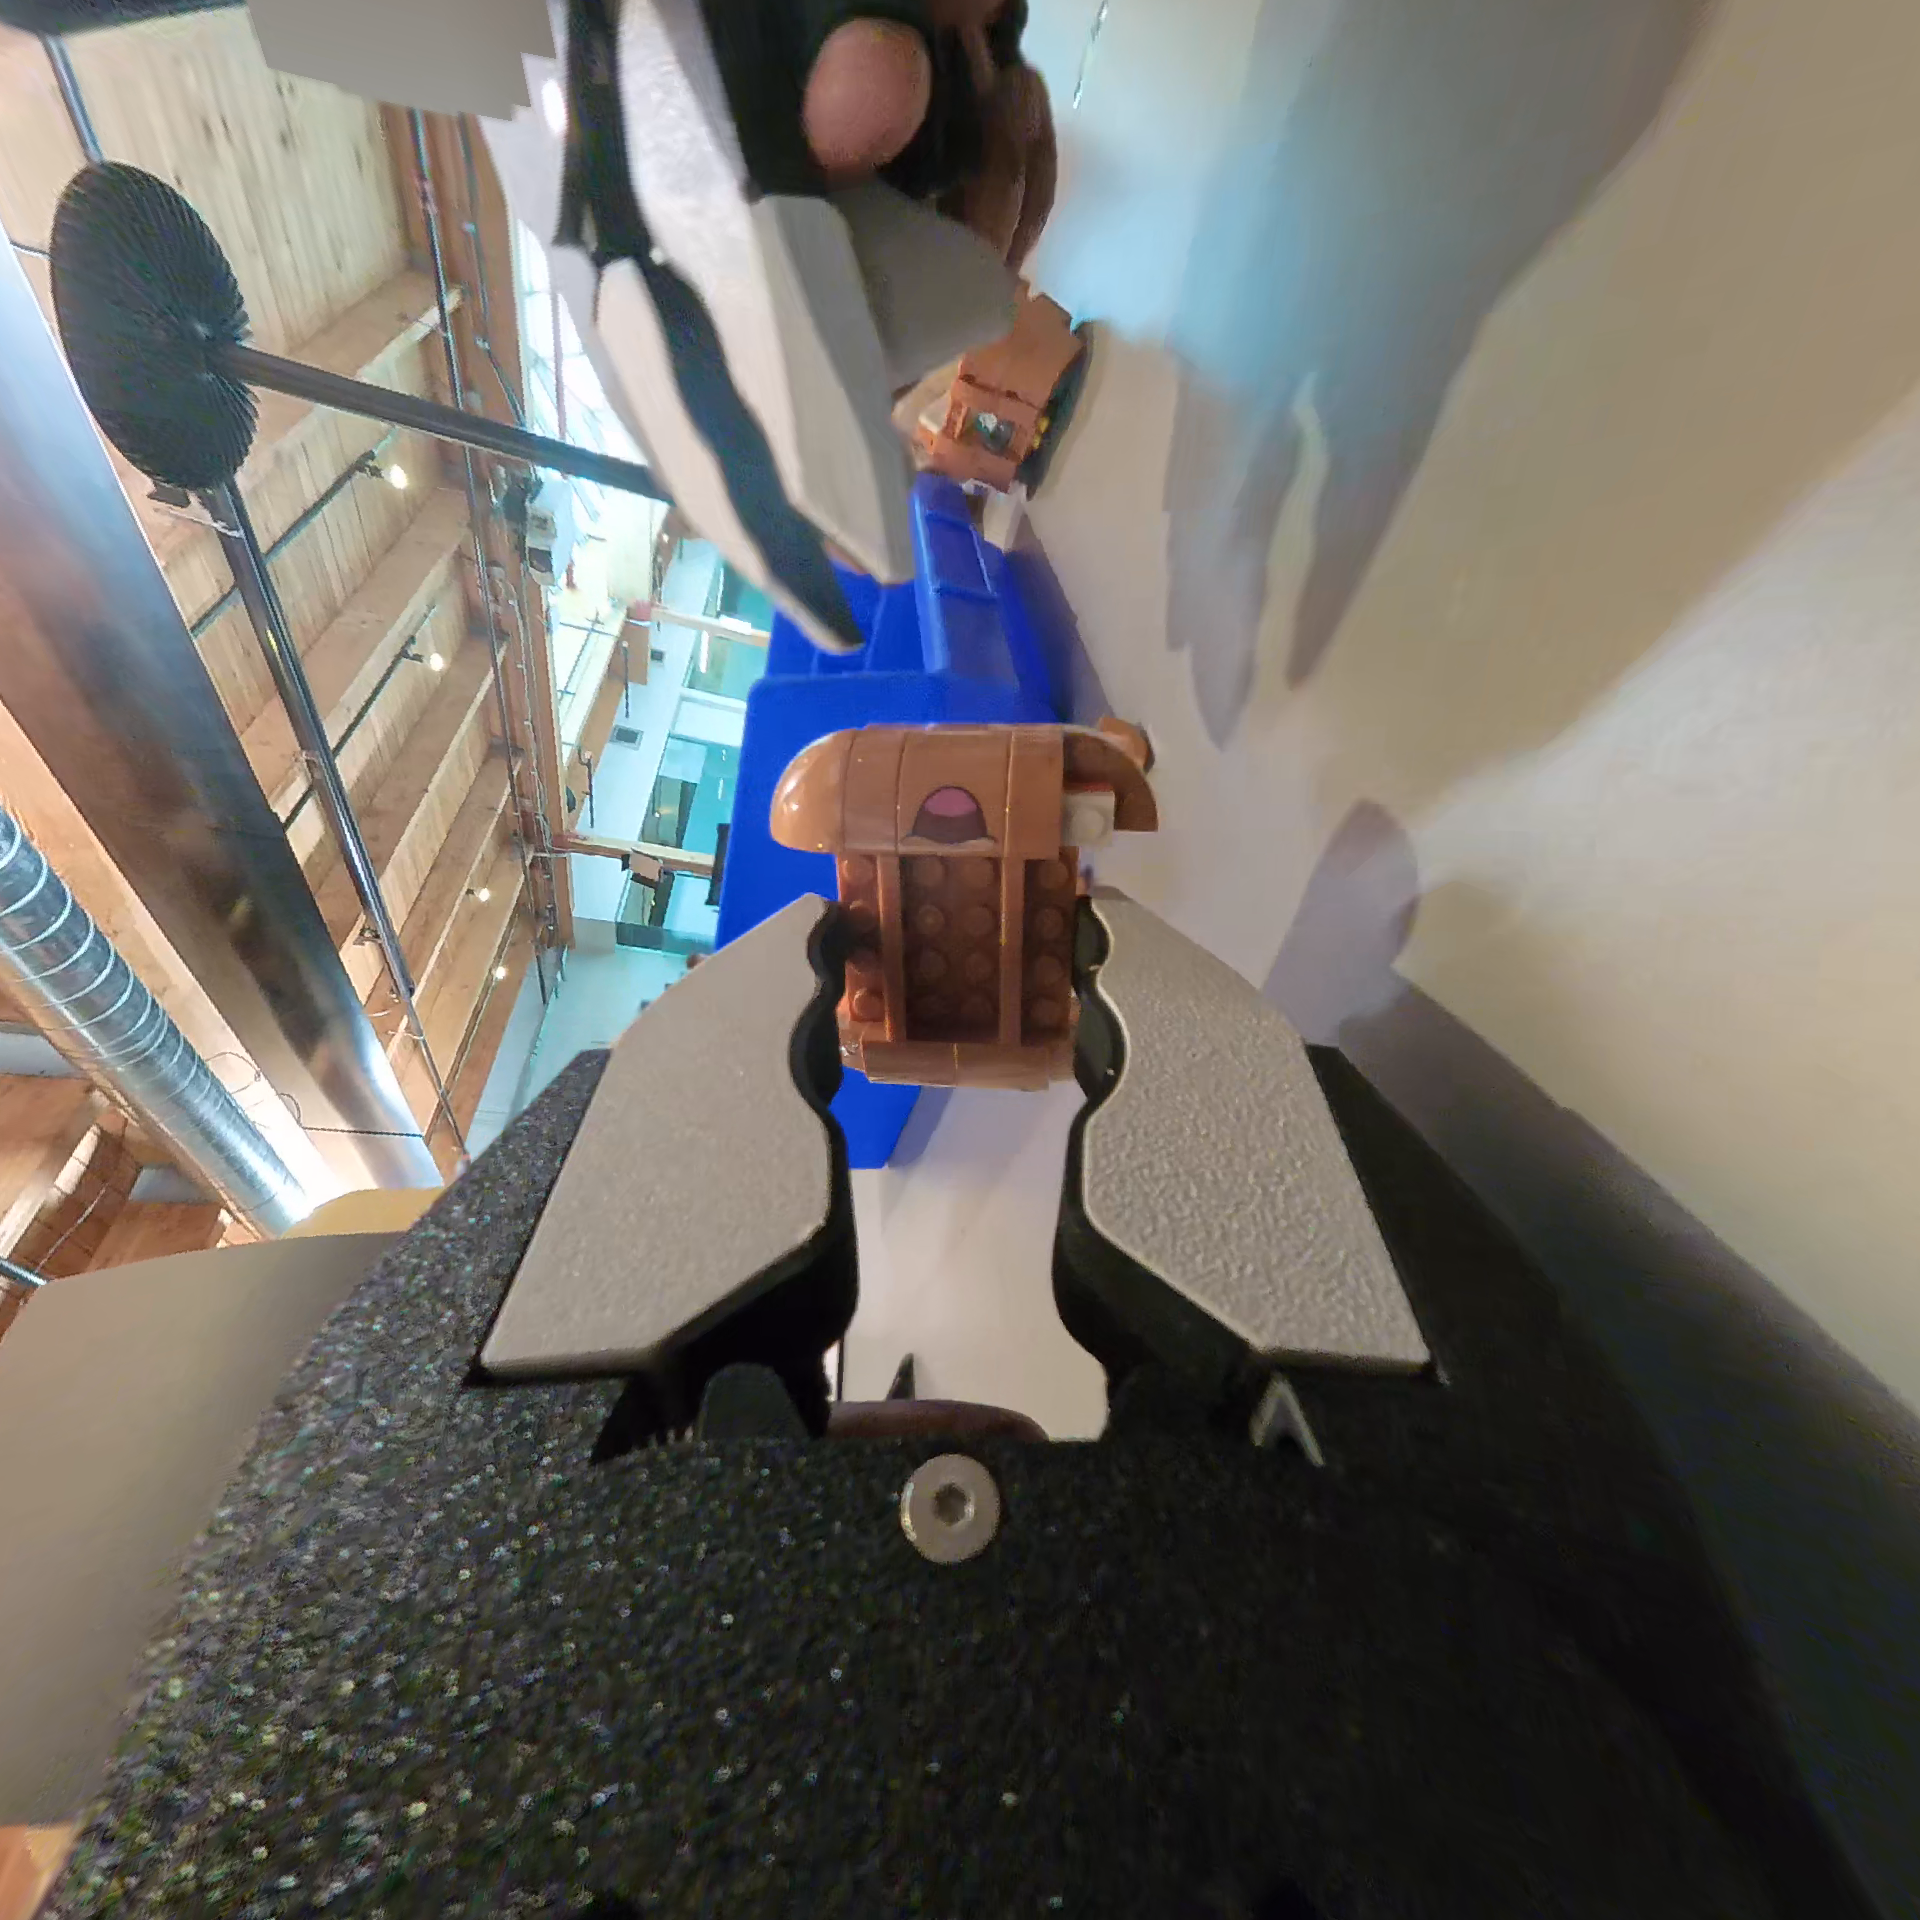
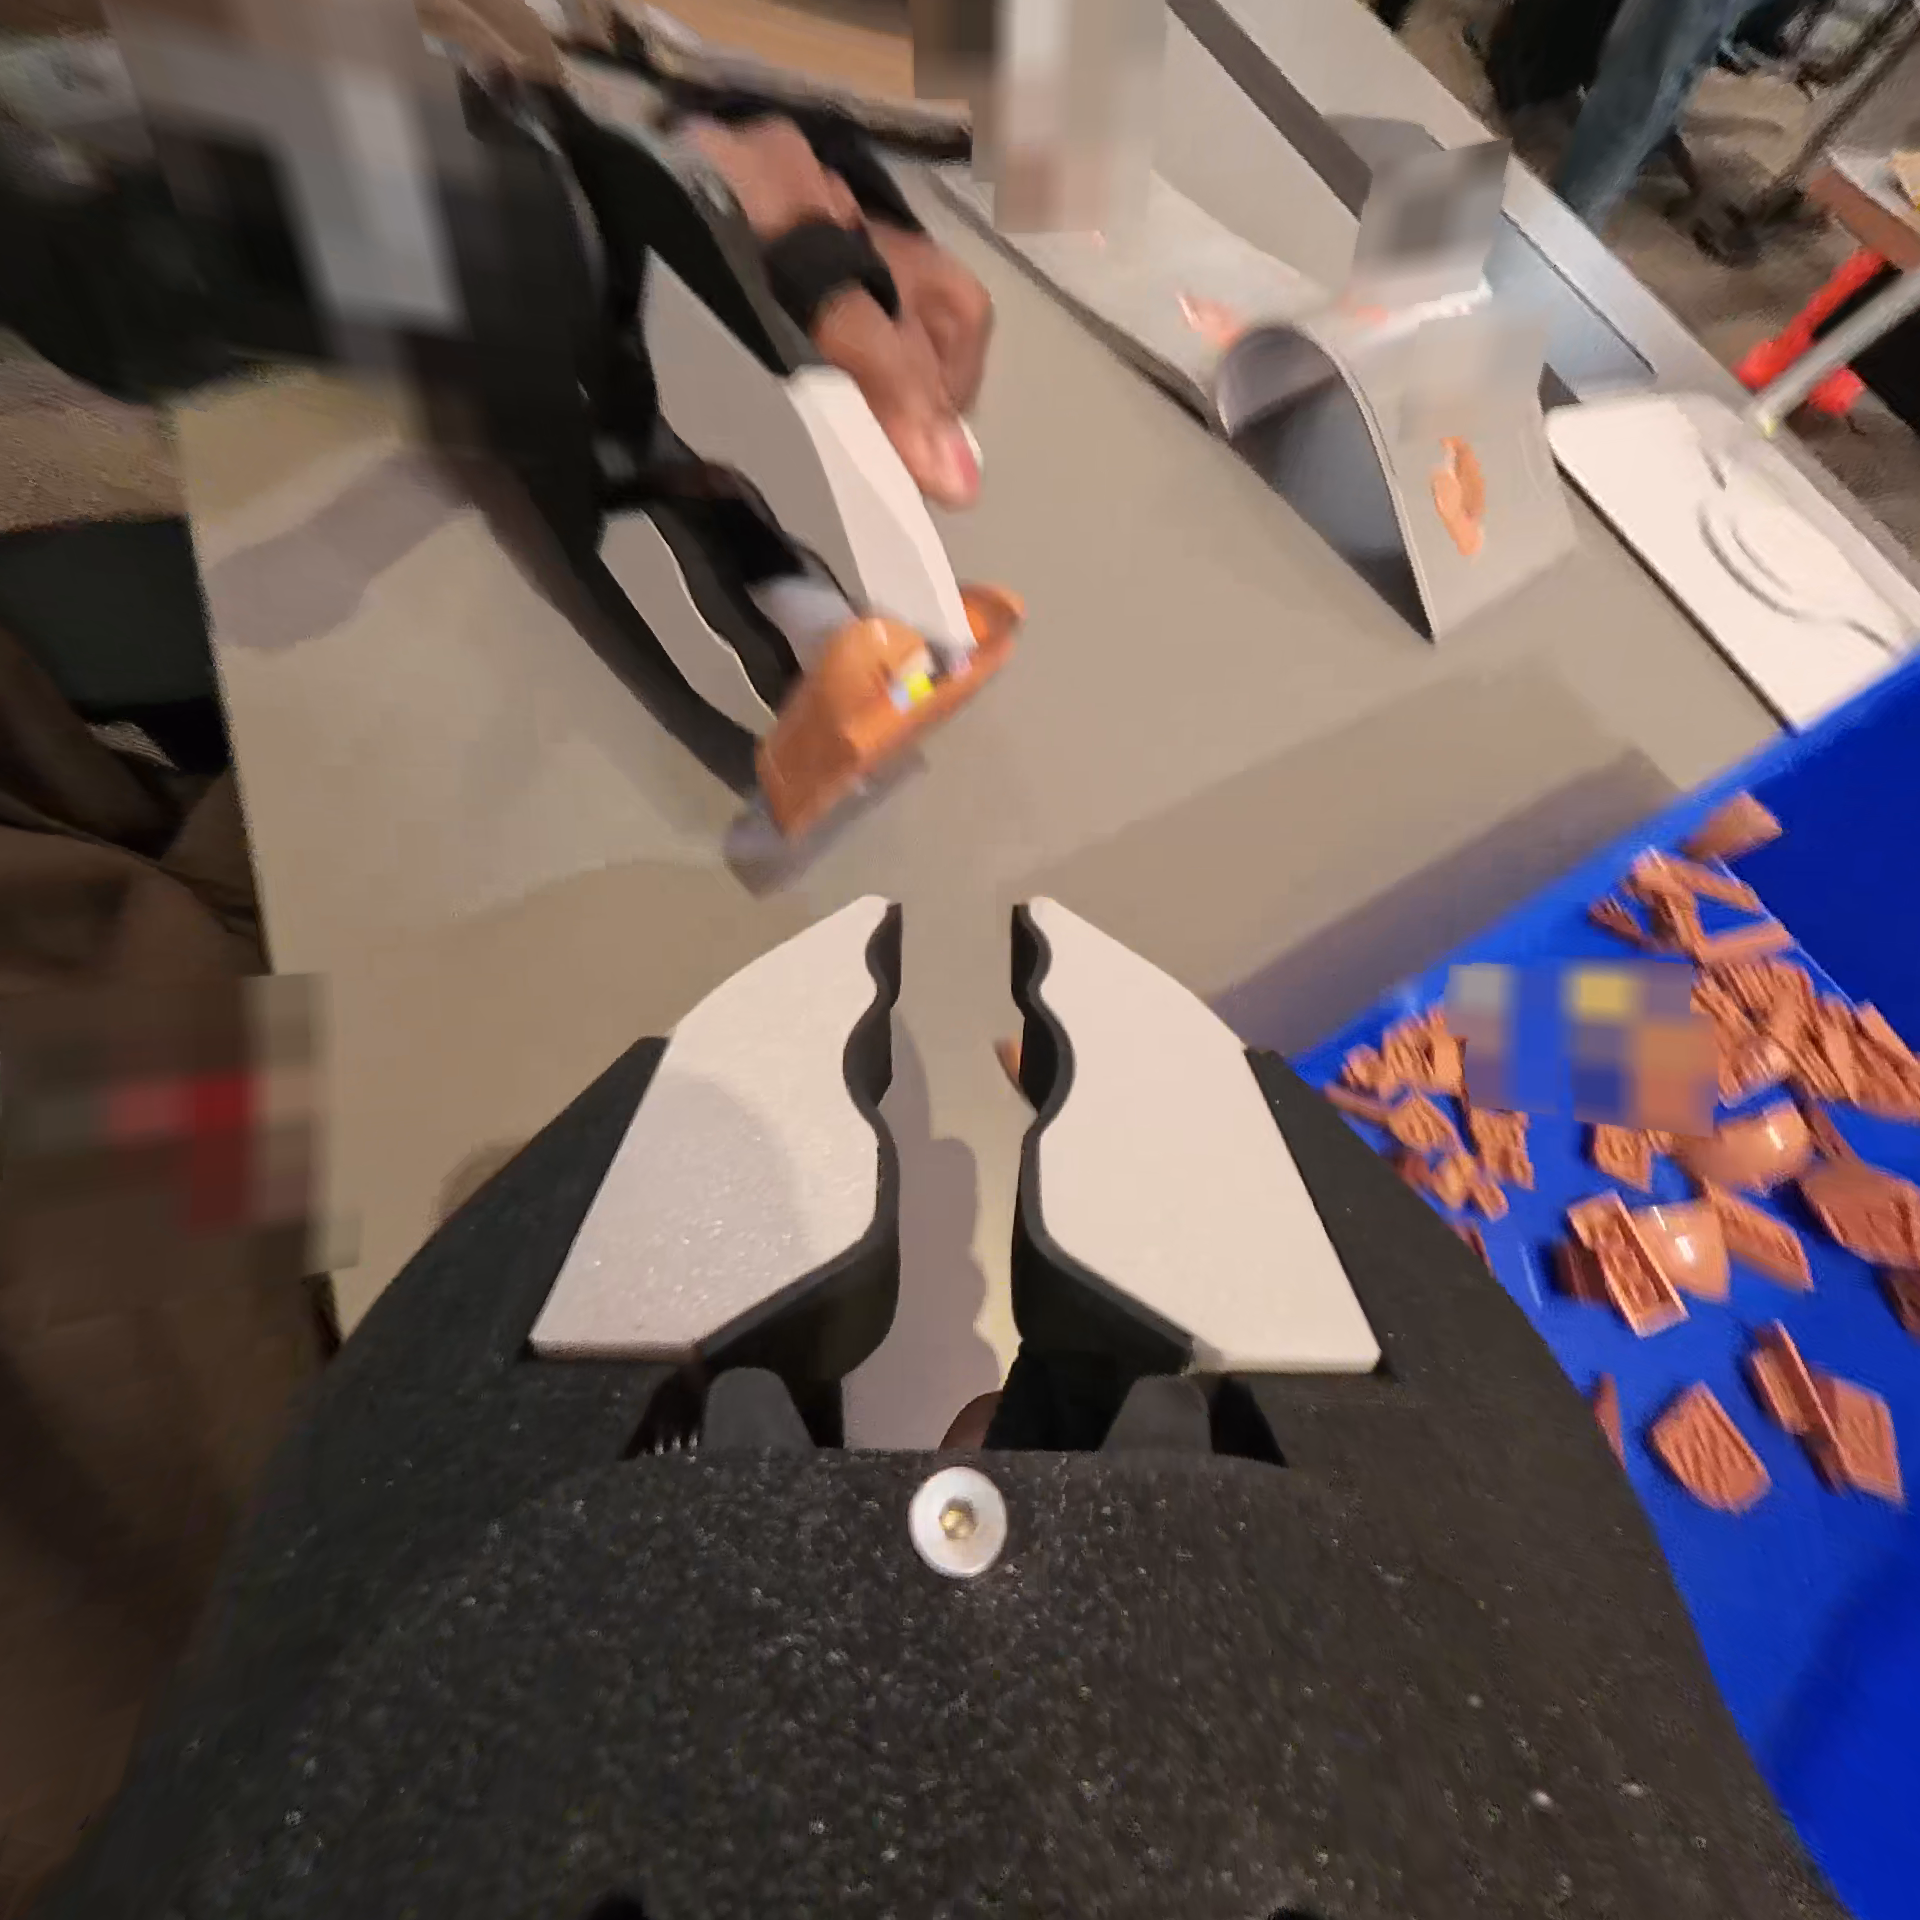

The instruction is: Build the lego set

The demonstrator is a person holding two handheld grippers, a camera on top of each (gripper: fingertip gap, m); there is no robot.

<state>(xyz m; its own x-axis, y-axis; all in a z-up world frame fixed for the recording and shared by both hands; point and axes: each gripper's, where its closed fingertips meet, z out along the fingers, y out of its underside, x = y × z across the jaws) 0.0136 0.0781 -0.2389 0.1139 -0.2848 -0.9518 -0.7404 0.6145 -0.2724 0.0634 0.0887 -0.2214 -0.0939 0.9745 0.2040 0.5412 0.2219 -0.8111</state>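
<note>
Left gripper is clamping the brown lego assembly between its fingertips, rounded end sticking out ahead, clear of the table. Right gripper is sitting slightly parted, gripping nothing, bare table ahead of its tips. Blue bin of loose brown lego pieces is lying just off its right side, bin edge close to the finger
</note>
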